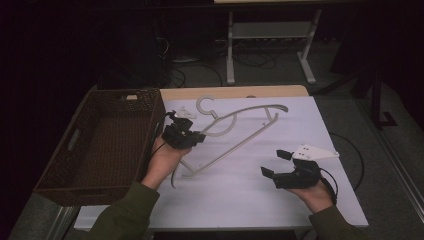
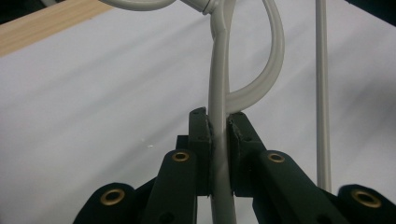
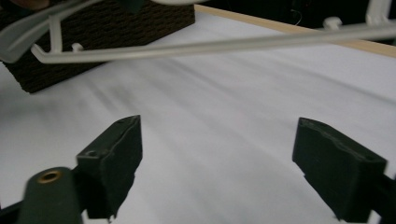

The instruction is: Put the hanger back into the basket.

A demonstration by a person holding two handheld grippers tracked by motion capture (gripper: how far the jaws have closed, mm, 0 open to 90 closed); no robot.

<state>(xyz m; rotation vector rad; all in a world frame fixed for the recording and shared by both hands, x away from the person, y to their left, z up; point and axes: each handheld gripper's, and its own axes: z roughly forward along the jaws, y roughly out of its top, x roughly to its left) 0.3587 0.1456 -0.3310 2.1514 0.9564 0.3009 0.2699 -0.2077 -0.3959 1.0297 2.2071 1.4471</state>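
White plastic hanger point(image 1: 235, 132) clamped at its arm by left gripper point(image 1: 192, 136); right gripper point(image 1: 274, 164) gaping, empty; carry level leftward into wicker basket point(image 1: 55, 167), hook clearing its rim

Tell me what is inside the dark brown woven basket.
The dark brown woven basket shows a bare woven floor in the high view. Its near corner, by the sleeve, lies in shadow, so that part cannot be checked.
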